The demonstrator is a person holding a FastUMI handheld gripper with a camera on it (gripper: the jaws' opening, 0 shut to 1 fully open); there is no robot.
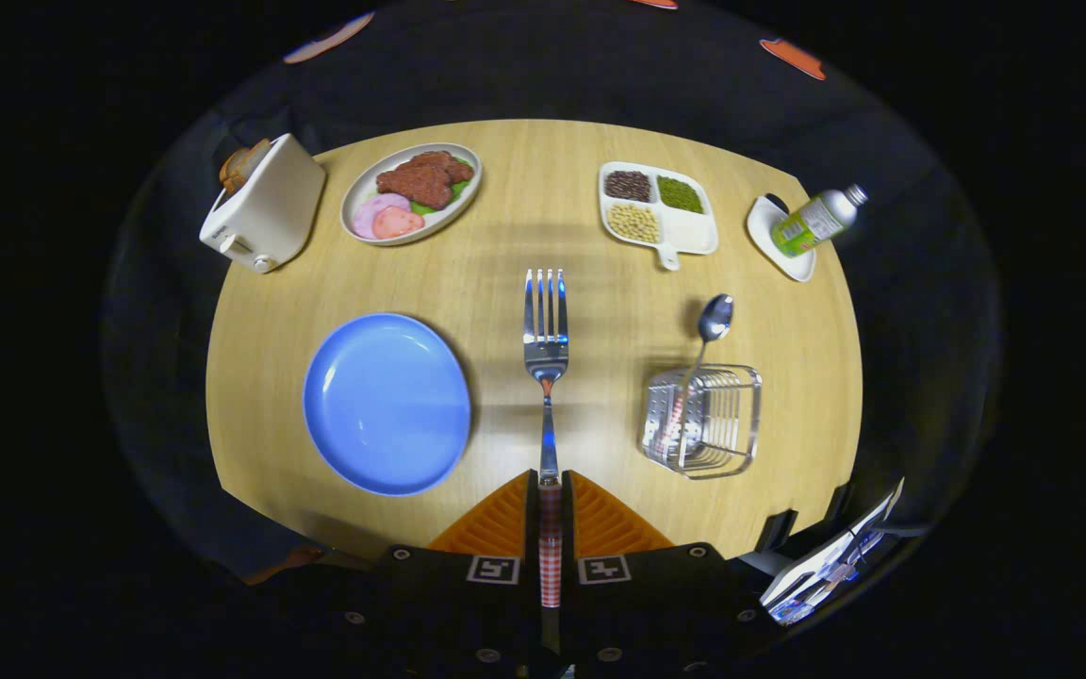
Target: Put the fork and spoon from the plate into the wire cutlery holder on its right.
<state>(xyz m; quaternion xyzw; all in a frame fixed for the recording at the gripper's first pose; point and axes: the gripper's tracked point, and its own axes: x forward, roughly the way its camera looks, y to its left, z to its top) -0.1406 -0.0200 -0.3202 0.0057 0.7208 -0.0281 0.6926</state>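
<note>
Gripper view: gripper [550,490] clenched on checked handle of silver metal fork [546,325], both fingers pressing it, tines pointing ahead above round wooden bench [260,321]. Round blue plate [386,404] bare, left of fork. Silver metal spoon [715,318] upright in square wire cutlery holder [703,420], right of fork. Beyond: white toaster [265,205] with bread, oval plate of meat [411,192], white divided tray of beans [658,213], green bottle [818,220] tilted over small white dish [779,240].
</note>
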